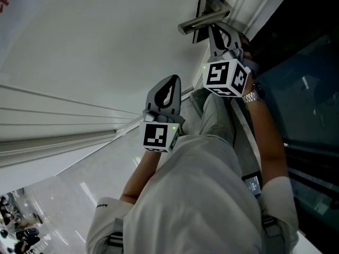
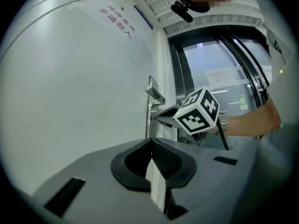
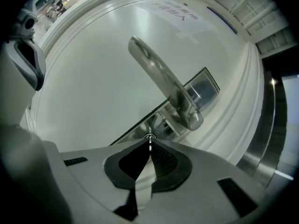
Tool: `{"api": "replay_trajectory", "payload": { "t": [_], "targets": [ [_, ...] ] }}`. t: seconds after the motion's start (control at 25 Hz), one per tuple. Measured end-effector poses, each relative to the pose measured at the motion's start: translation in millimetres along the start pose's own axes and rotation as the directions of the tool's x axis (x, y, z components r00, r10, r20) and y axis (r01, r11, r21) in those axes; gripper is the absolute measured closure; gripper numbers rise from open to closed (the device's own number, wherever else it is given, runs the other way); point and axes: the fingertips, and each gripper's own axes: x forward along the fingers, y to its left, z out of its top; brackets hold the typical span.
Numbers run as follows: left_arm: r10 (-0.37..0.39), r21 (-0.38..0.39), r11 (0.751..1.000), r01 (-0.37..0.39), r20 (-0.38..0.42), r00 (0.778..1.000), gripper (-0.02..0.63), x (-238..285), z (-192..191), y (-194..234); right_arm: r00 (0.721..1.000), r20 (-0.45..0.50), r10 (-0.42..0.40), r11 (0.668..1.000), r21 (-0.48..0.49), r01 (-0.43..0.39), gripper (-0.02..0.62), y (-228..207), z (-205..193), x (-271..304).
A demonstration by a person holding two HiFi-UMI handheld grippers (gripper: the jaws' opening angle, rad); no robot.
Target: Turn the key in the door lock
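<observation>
The white door (image 1: 106,46) carries a silver lever handle (image 1: 204,21) on a metal lock plate (image 3: 202,85). My right gripper (image 1: 215,33) reaches in just below that handle (image 3: 163,78). Its jaws stand together, and a thin silver key (image 3: 149,137) shows as a sliver pinched at their tips against the plate. The keyhole itself is hidden behind the jaws. My left gripper (image 1: 170,81) hangs back from the door, lower and to the left, shut with nothing in it. From the left gripper view the right gripper (image 2: 162,119) points level at the lock under the handle (image 2: 156,95).
A moulded door frame (image 3: 243,106) runs beside the lock plate. Beyond it is dark glass (image 1: 302,89). Red print (image 2: 117,17) sits high on the door. The person's light trousers (image 1: 201,194) fill the lower middle of the head view.
</observation>
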Motion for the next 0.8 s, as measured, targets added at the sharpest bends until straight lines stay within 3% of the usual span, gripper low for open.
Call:
{"api": "replay_trajectory", "payload": {
  "t": [0.2, 0.44, 0.6, 0.8],
  "targets": [
    [0.001, -0.001, 1.000, -0.001, -0.003, 1.000, 0.597, -1.3, -0.8, 1.5, 0.999, 0.009, 0.049, 0.978, 0.204, -0.050, 0.583, -3.2, 0.6, 0.2],
    [0.002, 0.003, 1.000, -0.002, -0.010, 1.000, 0.597, -4.1, -1.2, 4.0, 0.992, 0.046, 0.119, 0.874, 0.469, -0.127, 0.582, -6.4, 0.0, 1.9],
    [-0.005, 0.007, 1.000, 0.005, -0.005, 1.000, 0.597, -4.9, -0.4, 2.9, 0.983, 0.082, 0.164, 0.753, 0.634, -0.178, 0.583, -9.5, -4.3, 3.0],
    [-0.015, 0.002, 1.000, 0.015, -0.010, 1.000, 0.597, -7.1, -1.9, 1.3, 0.967, 0.139, 0.212, 0.546, 0.804, -0.235, 0.583, -12.4, -6.7, 3.4]
  ]
}}
